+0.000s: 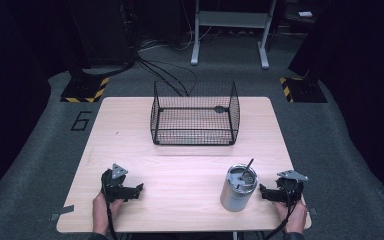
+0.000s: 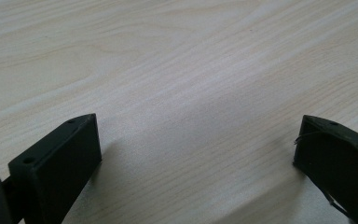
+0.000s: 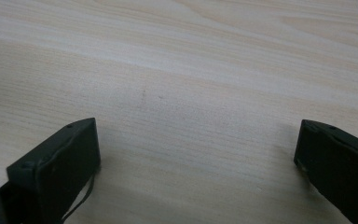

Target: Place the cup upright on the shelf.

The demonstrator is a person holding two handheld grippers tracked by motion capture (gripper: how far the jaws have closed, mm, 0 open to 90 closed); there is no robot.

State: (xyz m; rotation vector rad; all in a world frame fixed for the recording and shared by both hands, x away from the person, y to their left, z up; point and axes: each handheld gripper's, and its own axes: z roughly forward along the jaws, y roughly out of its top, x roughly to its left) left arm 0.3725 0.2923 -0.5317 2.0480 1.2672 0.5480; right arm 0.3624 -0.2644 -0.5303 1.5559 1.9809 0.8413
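Nothing looks started yet, as I judge it. On the left, the left gripper (image 1: 139, 189) rests low on the wooden table (image 1: 180, 165), jaws spread wide with nothing between them. Further back, mid-table, the wire basket (image 1: 195, 114) stands with nothing in it. To the right, the steel tumbler (image 1: 238, 187) stands upright near the front edge, untouched. Just beside it, on its right, sits the right gripper (image 1: 262, 191), jaws likewise parted and unloaded, pointing toward it.
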